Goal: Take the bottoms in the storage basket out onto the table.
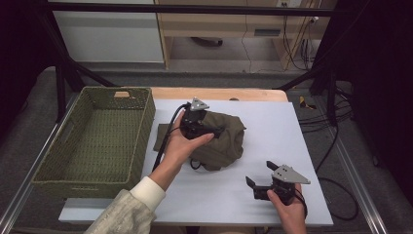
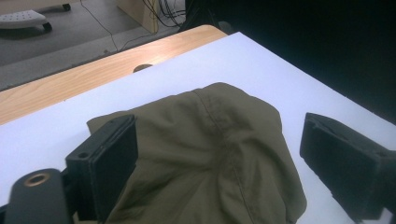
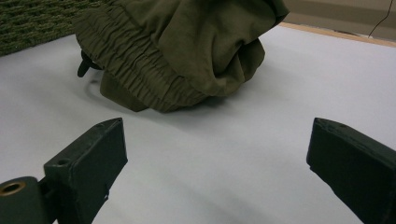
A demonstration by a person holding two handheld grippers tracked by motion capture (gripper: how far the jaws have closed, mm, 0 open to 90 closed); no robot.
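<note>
olive bundle mid-table, both grippers open

at the left edge a deep green woven basket (image 1: 97,141) stands with its near wall just beside the white table sheet (image 1: 272,204). to its right, the crumpled olive-green cloth garment (image 1: 221,139) lies about mid-sheet, one flat corner reaching toward the basket. the left gripper (image 2: 219,163) hovers over the garment, jaws wide, the cloth beneath and between them with the pads off it. bare sheet stretches right and near of the bundle. there the right gripper (image 1: 260,178) sits near the front edge, jaws wide with nothing between, well apart from the garment. black cables (image 1: 331,141) trail past the right edge.
</note>
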